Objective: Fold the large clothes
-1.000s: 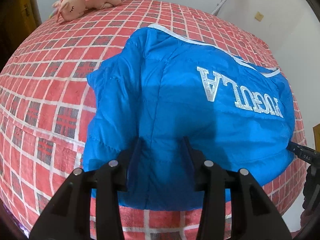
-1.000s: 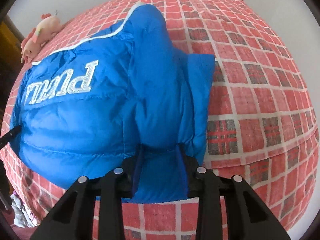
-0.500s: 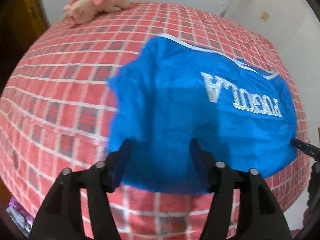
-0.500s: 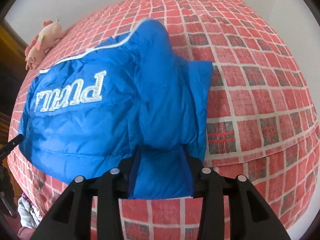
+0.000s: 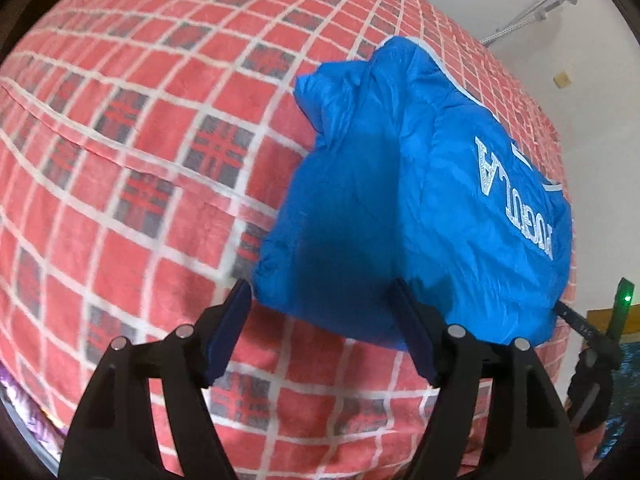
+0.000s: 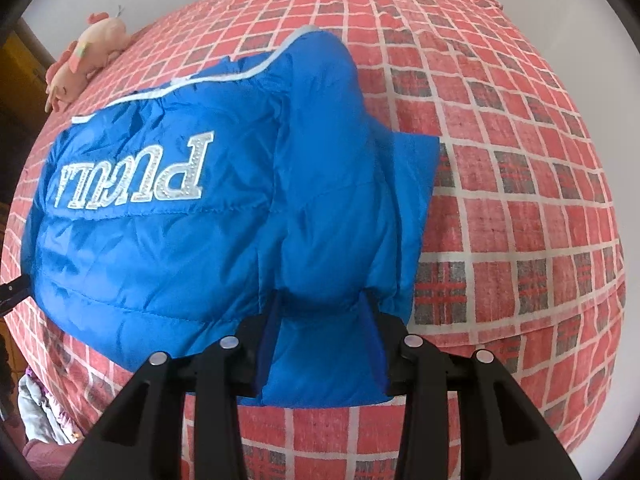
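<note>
A puffy blue jacket (image 5: 400,200) with silver letters lies folded on a red checked blanket (image 5: 140,160). My left gripper (image 5: 320,312) hangs over the jacket's near left corner. Its jaws are opening wide, and the hem lies just past the fingertips with no pad pressing on it. In the right wrist view the jacket (image 6: 200,240) fills the left half, with a sleeve folded over its right side. My right gripper (image 6: 322,320) is shut on a thick fold at the jacket's near edge, and fabric fills the gap between both pads.
A pink plush toy (image 6: 84,64) lies at the bed's far left corner. White walls rise behind the bed, with a metal rod (image 5: 532,8) leaning at one. Loose clothes (image 6: 36,412) lie below the bed's near left edge. Bare blanket (image 6: 520,200) spreads right of the jacket.
My left gripper let go of the jacket's hem, spread its jaws and moved left, so the jacket now sits right of it. The right gripper's jaws eased slightly wider and stayed in place.
</note>
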Demonstrator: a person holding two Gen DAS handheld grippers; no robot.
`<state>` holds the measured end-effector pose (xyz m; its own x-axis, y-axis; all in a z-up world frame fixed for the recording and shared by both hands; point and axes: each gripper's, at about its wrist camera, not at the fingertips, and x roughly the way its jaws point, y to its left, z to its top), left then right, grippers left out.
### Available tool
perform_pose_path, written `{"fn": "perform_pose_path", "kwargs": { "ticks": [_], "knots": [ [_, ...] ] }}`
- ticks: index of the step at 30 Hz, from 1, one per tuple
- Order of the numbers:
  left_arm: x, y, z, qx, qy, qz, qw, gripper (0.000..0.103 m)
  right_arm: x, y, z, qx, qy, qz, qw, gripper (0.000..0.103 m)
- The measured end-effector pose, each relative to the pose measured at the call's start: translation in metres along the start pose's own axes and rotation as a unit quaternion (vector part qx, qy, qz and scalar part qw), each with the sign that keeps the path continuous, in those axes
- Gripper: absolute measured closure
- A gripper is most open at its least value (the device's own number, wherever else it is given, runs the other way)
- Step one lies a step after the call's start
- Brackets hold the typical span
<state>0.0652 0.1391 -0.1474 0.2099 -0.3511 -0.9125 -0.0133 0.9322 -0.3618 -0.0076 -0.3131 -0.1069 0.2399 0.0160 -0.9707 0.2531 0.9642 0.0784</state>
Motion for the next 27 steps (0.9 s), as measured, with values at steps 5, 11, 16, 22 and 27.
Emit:
{"fn": "perform_pose_path", "kwargs": {
  "ticks": [5, 11, 16, 22, 27],
  "knots": [
    [0.017, 0.006, 0.004, -0.017, 0.015, -0.027, 0.9994, 0.026, 0.001, -0.002, 0.000, 0.000, 0.000, 0.003, 1.000, 0.063],
    [0.015, -0.005, 0.008, 0.006, 0.004, -0.029, 0.9995, 0.055, 0.004, 0.001, 0.000, -0.006, 0.001, -0.005, 1.000, 0.062],
    [0.009, -0.011, 0.009, 0.021, -0.005, -0.031, 0.9993, 0.071, 0.005, 0.001, 0.003, -0.010, 0.002, -0.004, 1.000, 0.062],
    [0.020, -0.001, 0.011, 0.017, 0.012, -0.047, 0.9987, 0.056, 0.007, 0.001, 0.002, -0.013, 0.001, -0.003, 1.000, 0.062],
    [0.028, 0.007, 0.010, 0.005, 0.017, -0.066, 0.9977, 0.056, 0.009, -0.001, 0.001, -0.011, -0.003, 0.002, 1.000, 0.062]
  ]
}}
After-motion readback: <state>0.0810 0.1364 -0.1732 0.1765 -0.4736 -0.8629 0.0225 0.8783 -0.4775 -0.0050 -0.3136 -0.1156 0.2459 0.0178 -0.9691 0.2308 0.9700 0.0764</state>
